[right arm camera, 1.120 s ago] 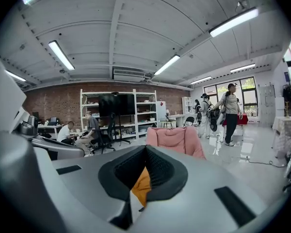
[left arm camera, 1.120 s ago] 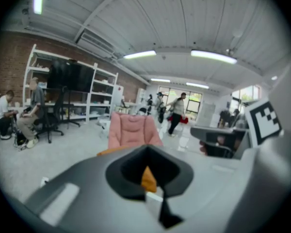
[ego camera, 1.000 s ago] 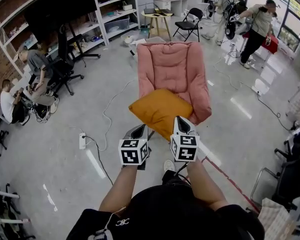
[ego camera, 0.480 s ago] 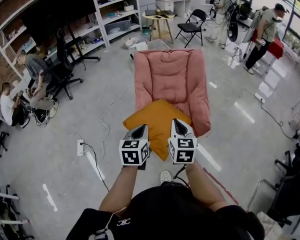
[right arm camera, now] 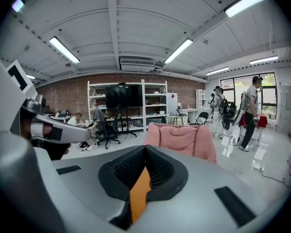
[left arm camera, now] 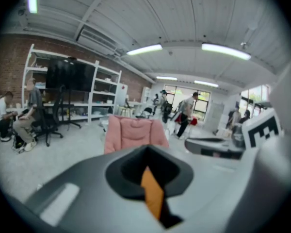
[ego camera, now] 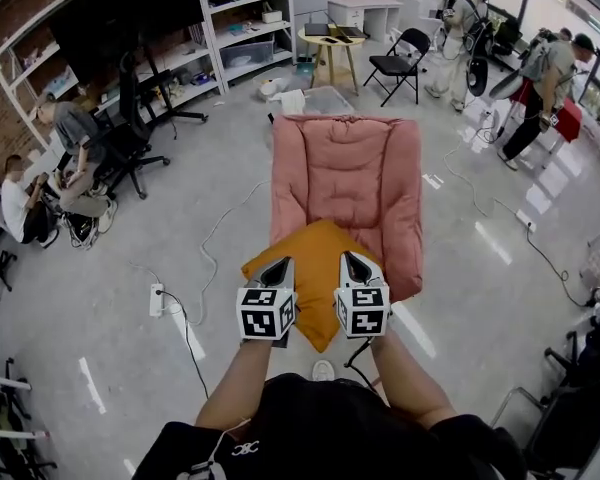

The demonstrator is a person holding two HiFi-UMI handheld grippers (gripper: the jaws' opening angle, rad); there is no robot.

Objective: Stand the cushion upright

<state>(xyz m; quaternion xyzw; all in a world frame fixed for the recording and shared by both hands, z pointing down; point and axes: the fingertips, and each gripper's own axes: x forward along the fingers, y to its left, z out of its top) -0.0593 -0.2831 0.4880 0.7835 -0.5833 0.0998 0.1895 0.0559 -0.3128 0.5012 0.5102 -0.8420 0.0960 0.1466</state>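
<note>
We hold our left forearm (ego camera: 232, 386) and right forearm (ego camera: 405, 376) stretched forward, side by side. Our left gripper (ego camera: 278, 266) has its jaws pinched tight on a fold of the cushion (ego camera: 315, 253). Our right gripper (ego camera: 352, 261) clamps it the same way, and both tip slightly downward.

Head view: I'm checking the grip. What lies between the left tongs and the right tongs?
The orange cushion spans the gap between the left tongs and right tongs; the head view shows it.
</note>
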